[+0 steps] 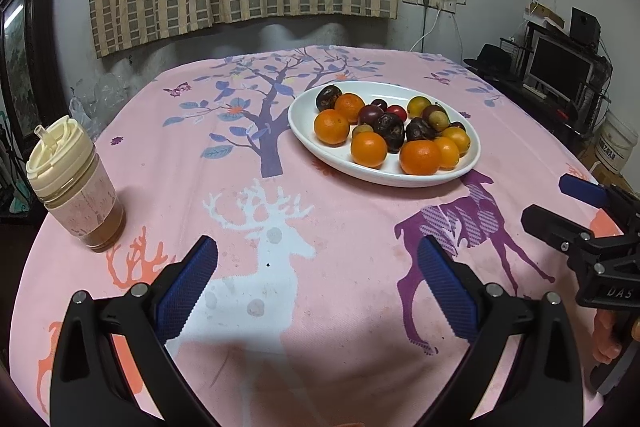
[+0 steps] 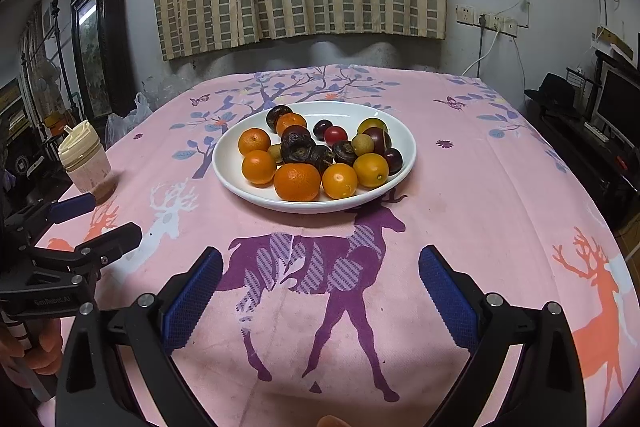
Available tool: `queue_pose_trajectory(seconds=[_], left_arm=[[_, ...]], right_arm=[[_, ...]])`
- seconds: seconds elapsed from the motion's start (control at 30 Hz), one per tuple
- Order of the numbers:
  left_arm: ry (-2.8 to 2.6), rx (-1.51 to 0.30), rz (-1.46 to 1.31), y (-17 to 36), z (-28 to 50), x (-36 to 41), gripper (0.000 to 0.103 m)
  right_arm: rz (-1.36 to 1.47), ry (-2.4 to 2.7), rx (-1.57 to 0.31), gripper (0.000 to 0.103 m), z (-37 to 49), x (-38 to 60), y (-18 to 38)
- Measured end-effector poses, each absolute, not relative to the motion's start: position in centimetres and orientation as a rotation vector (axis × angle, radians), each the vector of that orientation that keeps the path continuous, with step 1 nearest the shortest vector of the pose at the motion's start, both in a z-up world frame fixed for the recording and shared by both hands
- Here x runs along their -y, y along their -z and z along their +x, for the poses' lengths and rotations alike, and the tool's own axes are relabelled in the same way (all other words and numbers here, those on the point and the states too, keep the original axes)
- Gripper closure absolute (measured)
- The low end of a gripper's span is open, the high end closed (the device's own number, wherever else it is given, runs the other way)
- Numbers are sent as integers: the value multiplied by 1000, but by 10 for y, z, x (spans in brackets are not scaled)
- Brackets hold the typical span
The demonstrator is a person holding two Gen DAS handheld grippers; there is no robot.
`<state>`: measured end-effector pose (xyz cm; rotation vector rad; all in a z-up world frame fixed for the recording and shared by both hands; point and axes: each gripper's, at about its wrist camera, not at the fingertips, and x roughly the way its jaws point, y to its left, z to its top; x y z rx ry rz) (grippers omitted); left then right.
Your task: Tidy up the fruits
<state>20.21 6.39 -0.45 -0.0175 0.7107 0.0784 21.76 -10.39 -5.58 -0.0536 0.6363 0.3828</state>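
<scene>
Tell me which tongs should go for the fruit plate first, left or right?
Right, probably. The white plate sits straight ahead of the right tongs, which are open and empty. From the left tongs, also open, the plate lies off toward the right, and the lidded cup stands on their left side.

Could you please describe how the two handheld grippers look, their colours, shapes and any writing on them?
Both grippers are alike: black angular plastic frames with silver screws at the joints, and two long fingers lined with blue textured pads. The left gripper bears small pale lettering on its body, and so does the right gripper; neither is clearly readable. No cables or sleeves show.
</scene>
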Motion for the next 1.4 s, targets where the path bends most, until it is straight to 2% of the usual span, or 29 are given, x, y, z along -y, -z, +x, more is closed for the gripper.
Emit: queue_pose_trajectory(seconds=[1.4], left_arm=[[-97, -715, 2, 8, 198, -67, 5]], right_arm=[[-69, -356, -664, 4, 222, 103, 65]])
